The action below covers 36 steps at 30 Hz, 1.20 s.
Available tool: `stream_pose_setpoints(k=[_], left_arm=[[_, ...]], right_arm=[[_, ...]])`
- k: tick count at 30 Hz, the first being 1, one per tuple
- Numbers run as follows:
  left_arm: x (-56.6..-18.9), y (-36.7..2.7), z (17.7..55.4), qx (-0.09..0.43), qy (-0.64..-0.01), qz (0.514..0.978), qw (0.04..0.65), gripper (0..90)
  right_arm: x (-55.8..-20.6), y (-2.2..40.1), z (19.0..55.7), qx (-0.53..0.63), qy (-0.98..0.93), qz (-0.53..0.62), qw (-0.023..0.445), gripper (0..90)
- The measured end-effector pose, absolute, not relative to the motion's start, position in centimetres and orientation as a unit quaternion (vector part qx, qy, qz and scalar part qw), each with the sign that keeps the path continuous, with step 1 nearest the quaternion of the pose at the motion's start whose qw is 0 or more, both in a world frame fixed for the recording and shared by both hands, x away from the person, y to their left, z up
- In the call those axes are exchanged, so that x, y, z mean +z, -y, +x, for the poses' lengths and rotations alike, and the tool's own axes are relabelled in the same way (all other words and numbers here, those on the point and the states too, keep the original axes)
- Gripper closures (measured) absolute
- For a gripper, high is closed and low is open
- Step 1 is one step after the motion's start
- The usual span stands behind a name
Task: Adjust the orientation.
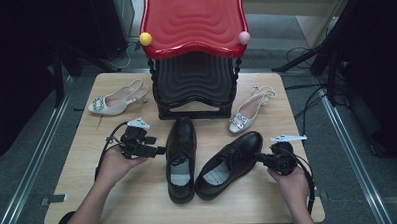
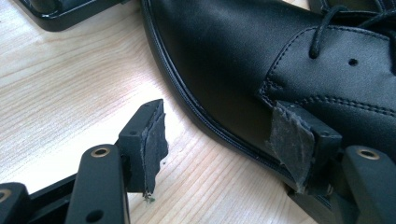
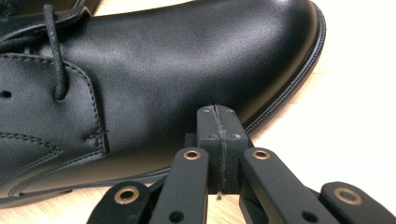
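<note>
Broadly, the table (image 1: 139, 204) carries everything, with the rack (image 1: 193, 52), red tier above black, at its far middle as the landmark; a pale heel (image 1: 117, 100) lies left of the rack, another pale heel (image 1: 249, 111) right of it; nearer than the rack's foot lie two black shoes, the left shoe (image 1: 181, 157) straight with its toe toward the rack, the right shoe (image 1: 230, 163) slanted beside it.

The left gripper (image 2: 219, 140) stands released; one pad rests against the left shoe's side by the lace panel, the other hangs over bare wood, so the shoe's edge sits partly between the jaws but nothing is clamped. The right gripper (image 3: 218, 140) is clenched on nothing, its pads pressed flat together, its tip just at the right shoe's toe side.

Risk, as I judge it: the clenched tip can only push, so the right shoe may pivot and knock into the left shoe; the left jaws, closing this shallow on smooth leather and welt, could slip off or pinch a lace instead.
</note>
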<state>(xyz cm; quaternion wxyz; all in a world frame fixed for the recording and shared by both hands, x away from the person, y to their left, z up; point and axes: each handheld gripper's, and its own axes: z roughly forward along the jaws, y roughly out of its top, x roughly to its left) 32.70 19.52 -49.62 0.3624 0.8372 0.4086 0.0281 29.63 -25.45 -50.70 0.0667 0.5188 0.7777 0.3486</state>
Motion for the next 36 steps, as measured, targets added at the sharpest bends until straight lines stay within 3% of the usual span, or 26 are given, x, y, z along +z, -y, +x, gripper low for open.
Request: stream_pose_setpoints(k=[4,16,33,36], left_arm=[[-49.6,-19.4,32.6,0.027,-0.409,0.838,0.361,36.2],[-49.7,-19.8,32.2,0.029,-0.414,0.835,0.362,36.6],[-50.0,-19.9,31.7,0.026,-0.416,0.834,0.361,36.5],[-49.9,-20.1,31.7,0.027,-0.416,0.833,0.363,36.5]], right_arm=[[-51.0,25.4,30.0,0.363,-0.770,0.523,0.044,90.0],[-51.0,23.5,30.9,0.362,-0.778,0.511,0.038,90.0],[-50.2,21.9,32.6,0.375,-0.780,0.498,0.054,90.0],[-50.1,22.5,32.8,0.363,-0.780,0.505,0.078,90.0]])
